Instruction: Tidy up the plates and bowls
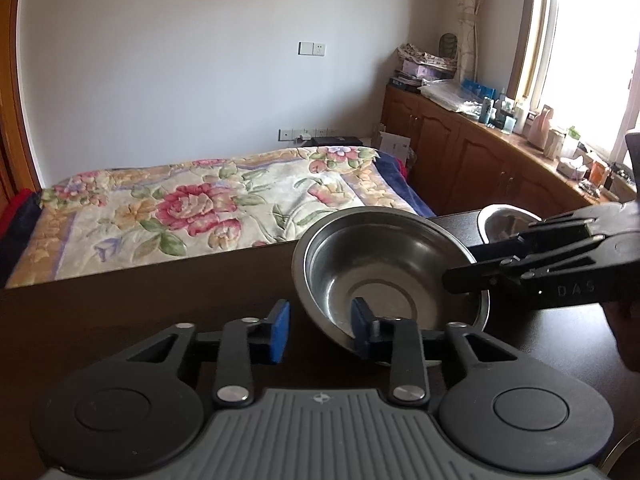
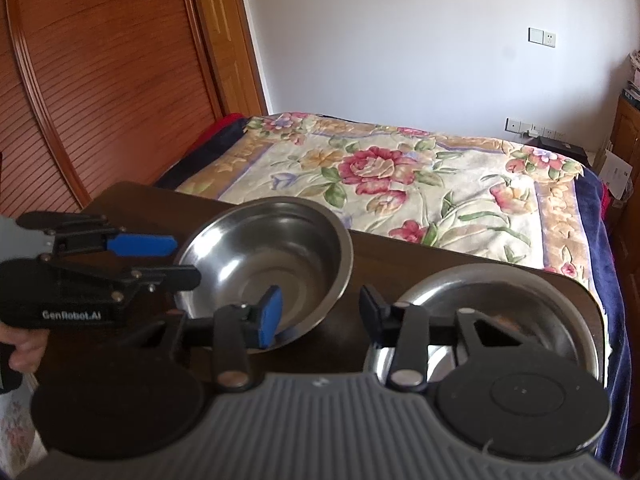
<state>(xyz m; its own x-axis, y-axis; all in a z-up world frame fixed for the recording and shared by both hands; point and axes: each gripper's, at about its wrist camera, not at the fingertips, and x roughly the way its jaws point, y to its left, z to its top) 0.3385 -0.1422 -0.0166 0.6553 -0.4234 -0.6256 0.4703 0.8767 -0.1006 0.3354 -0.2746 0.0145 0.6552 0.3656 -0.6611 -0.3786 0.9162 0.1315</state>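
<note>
1. Bedroom; dark wooden table before a floral bedspread.
2. Steel bowl at table centre, empty. Second steel bowl at its 3 o'clock, also empty as far as we see.
3. We judge it light, rigid, slick; the rim is the hold.
4. Left gripper and right gripper each straddle the rim, jaws part-closed, not yet pinching.

Soft window daylight, fisheye-warped edges
</note>
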